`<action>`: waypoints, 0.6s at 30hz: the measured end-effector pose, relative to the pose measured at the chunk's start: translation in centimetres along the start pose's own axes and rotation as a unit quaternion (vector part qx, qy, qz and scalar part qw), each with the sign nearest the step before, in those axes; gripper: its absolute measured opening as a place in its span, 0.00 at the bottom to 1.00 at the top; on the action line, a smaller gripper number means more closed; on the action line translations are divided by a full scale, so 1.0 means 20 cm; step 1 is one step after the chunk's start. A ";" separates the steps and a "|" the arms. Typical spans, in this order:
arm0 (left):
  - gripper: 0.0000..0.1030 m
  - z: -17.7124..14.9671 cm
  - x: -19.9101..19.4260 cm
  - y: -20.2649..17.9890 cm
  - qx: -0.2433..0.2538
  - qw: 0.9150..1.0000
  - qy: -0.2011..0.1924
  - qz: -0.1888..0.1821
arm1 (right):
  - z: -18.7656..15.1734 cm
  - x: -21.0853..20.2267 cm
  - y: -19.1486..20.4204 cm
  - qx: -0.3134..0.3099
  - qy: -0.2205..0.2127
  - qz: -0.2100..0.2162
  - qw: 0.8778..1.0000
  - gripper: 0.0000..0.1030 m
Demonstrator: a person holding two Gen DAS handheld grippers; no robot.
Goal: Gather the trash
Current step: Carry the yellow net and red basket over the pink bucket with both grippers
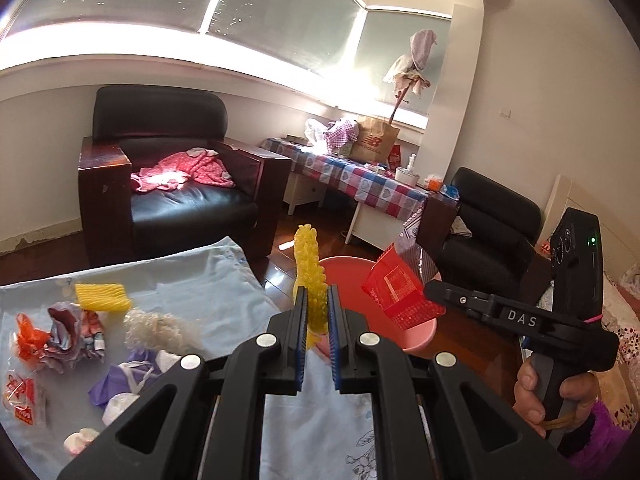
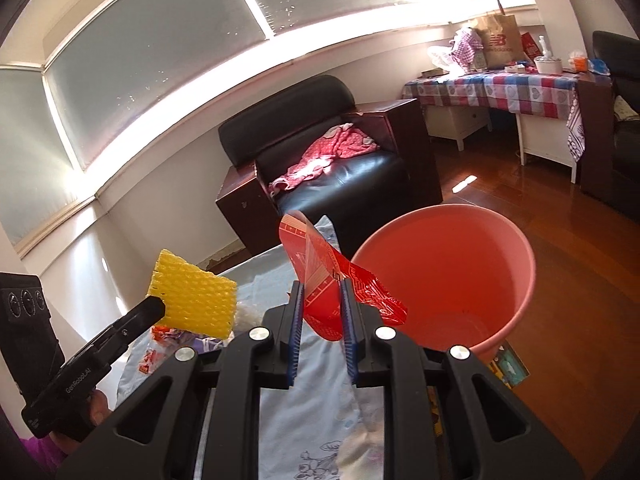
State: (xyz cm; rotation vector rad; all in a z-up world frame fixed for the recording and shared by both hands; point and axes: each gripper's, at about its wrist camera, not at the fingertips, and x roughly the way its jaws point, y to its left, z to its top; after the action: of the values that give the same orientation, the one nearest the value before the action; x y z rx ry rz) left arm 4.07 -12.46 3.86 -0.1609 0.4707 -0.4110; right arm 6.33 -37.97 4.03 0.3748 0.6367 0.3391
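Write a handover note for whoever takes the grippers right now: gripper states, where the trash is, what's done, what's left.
Left gripper: shut on yellow foam net.
Right gripper: shut on red wrapper.
Pink bucket stands on the floor beside the blue sheet; looks empty.
Done: both pieces lifted.
Left: drop both in, then clear the second yellow net, orange wrapper, purple scrap and the rest.

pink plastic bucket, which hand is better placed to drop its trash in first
Right, probably. Its red plastic wrapper already hangs at the pink plastic bucket rim, while the left's yellow foam netting sits nearer the bed edge.
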 end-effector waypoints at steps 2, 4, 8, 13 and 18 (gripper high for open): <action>0.09 0.01 0.06 -0.05 0.007 1.000 0.004 -0.009 | 0.00 0.00 -0.06 0.010 0.000 -0.008 1.000 0.18; 0.09 0.01 0.12 -0.08 0.011 1.000 0.008 -0.016 | 0.00 0.01 -0.10 0.017 -0.001 -0.016 1.000 0.18; 0.09 0.02 0.25 -0.15 0.020 0.999 0.017 -0.032 | -0.01 0.03 -0.19 0.030 -0.001 -0.031 0.999 0.18; 0.09 0.02 0.40 -0.21 0.021 0.998 0.032 -0.045 | -0.02 0.06 -0.26 0.044 0.001 -0.043 0.998 0.18; 0.09 -0.01 0.56 -0.27 0.021 0.997 0.054 -0.047 | -0.03 0.13 -0.35 0.067 0.008 -0.049 0.996 0.18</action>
State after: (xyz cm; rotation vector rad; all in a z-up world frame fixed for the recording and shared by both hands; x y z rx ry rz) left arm 11.26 -21.98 0.45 -0.1209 0.5619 -0.5236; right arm 9.19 -42.82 -0.83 0.4681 0.6940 0.2062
